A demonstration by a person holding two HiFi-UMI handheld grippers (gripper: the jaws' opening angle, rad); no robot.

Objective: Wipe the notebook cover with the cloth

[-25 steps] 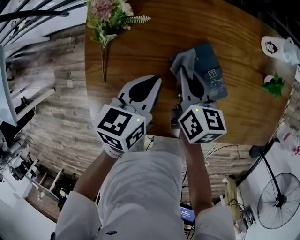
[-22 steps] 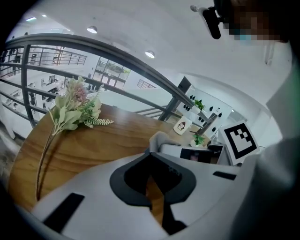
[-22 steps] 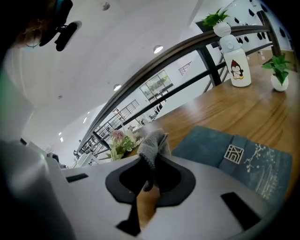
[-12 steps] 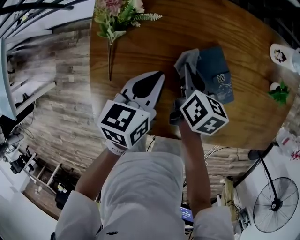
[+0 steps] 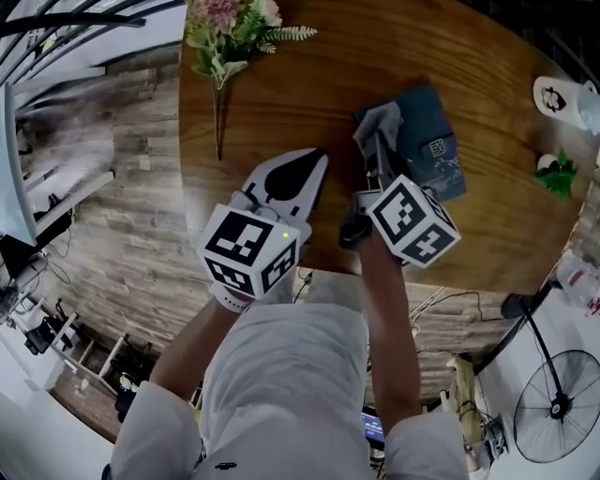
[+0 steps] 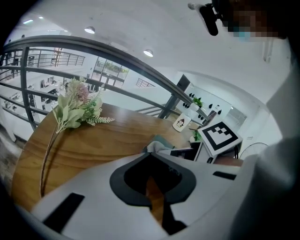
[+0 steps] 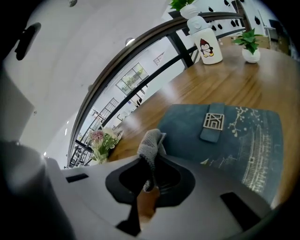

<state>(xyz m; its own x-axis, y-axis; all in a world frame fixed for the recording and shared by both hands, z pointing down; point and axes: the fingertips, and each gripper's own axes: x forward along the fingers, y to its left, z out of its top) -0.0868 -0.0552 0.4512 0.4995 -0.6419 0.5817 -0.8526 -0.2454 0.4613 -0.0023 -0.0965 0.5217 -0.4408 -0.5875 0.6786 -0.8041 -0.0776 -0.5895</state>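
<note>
The round wooden bench (image 5: 281,84) carries the dark blue clasped notebook (image 5: 433,155); the left gripper (image 5: 305,173) hovers beside it, jaws together and empty; the right gripper (image 5: 377,159), jaws clamped on the small grey knitted cloth (image 5: 380,120), has rolled rightward at the cover's left edge, so wiping looks barely begun

The notebook (image 7: 234,136) cover is seen in dark teal blue, and a fine pale line pattern is printed on it. Its clasp is decorated with a light metallic square ornament. The cloth (image 7: 151,145) is grey, with a fine knitted texture. The table (image 5: 281,84) is shown in warm brown wood with visible grain. The left gripper (image 5: 317,157) and the right gripper (image 5: 375,141) are coloured white, black inside the jaws, and black-and-white square markers are carried on both. The flowers (image 5: 230,23) are pale pink with green leaves.
</note>
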